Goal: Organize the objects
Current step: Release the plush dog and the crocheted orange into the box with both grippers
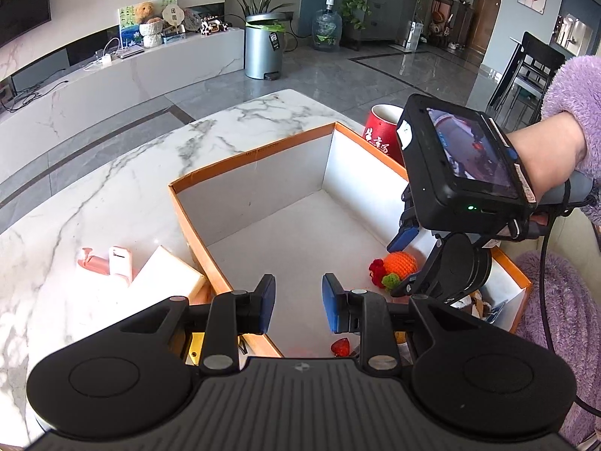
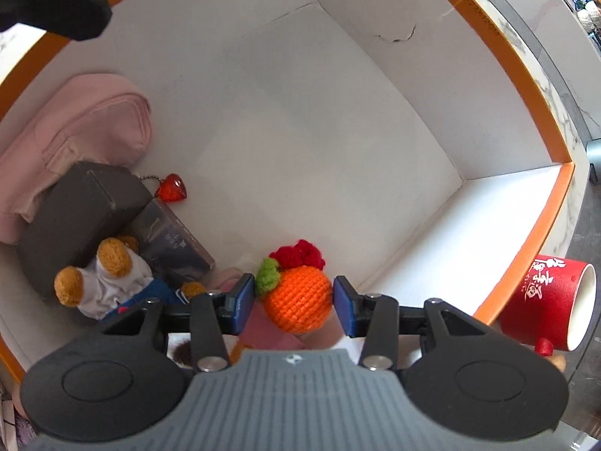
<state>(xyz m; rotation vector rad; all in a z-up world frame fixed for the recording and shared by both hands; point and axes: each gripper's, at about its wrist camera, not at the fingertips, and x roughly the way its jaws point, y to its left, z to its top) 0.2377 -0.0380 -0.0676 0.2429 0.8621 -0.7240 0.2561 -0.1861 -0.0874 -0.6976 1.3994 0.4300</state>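
Note:
An orange-rimmed white box (image 1: 255,158) stands on the marble table (image 1: 112,188). My right gripper (image 2: 295,302) is inside the box (image 2: 526,86), jaws open around an orange crocheted ball (image 2: 298,295) with red and green tufts; the pads (image 2: 246,300) sit at its sides, a small gap showing on the right. The ball also shows in the left wrist view (image 1: 400,265). My left gripper (image 1: 298,302) is open and empty over the box's near edge. In the box lie a pink cloth (image 2: 75,131), a dark block (image 2: 79,214), a teddy bear (image 2: 105,282) and a red heart charm (image 2: 172,188).
A red mug (image 1: 381,131) stands just outside the box's far right wall, also in the right wrist view (image 2: 552,308). Left of the box on the table lie a white box (image 1: 165,278) and a pink and white item (image 1: 109,263). A person's purple sleeve (image 1: 578,105) is at right.

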